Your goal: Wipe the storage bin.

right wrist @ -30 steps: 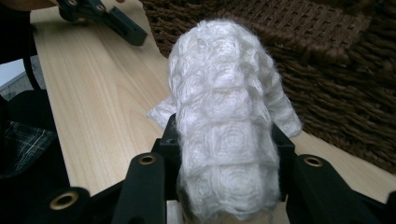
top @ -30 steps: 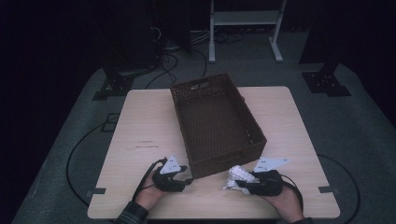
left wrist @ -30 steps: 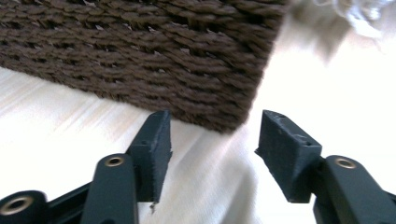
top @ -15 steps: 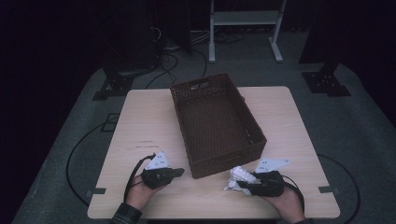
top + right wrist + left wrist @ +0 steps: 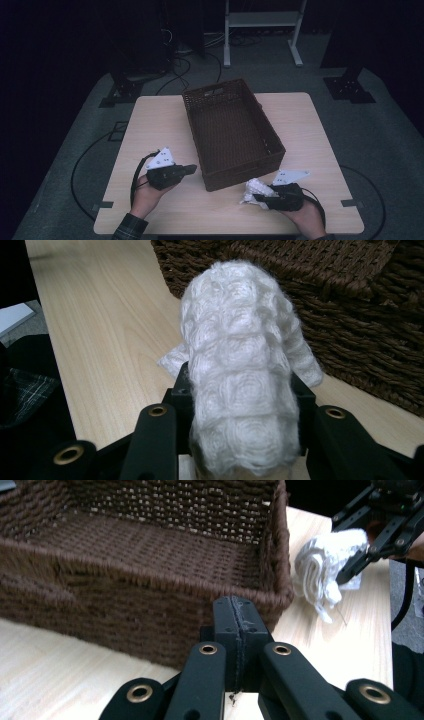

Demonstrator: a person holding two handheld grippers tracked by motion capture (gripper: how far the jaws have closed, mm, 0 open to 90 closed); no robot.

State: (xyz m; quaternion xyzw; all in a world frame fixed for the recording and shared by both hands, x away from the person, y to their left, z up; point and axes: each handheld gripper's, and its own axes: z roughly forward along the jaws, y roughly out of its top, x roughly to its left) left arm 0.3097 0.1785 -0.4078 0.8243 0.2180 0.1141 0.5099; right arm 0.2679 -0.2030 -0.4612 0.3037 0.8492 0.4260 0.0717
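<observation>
The right gripper [image 5: 261, 196] is clamped on a bunched white cloth [image 5: 256, 189], which bulges up between its jaws in the right gripper view [image 5: 240, 390] and hides the jaw tips. It sits at the near edge of the wooden table [image 5: 150, 120], just beside the near right corner of the brown wicker basket [image 5: 232, 132]. The left gripper [image 5: 187, 170] has its jaws pressed flat together on nothing (the left gripper view shows the two pads meeting with no gap), held near the basket's near left corner.

The likeliest trouble, I judge, is the cloth's loose tails: a corner hangs below the jaws toward the tabletop, so on the way over the rim it could drag or catch on the rough weave of the basket wall and tug the bundle out of the grip. A low carry could also knock the basket askew, since nothing steadies it.

The cloth is white with a puffy, bubbled knit texture, soft and rolled into a thick wad, with a thinner flap trailing at one side.
</observation>
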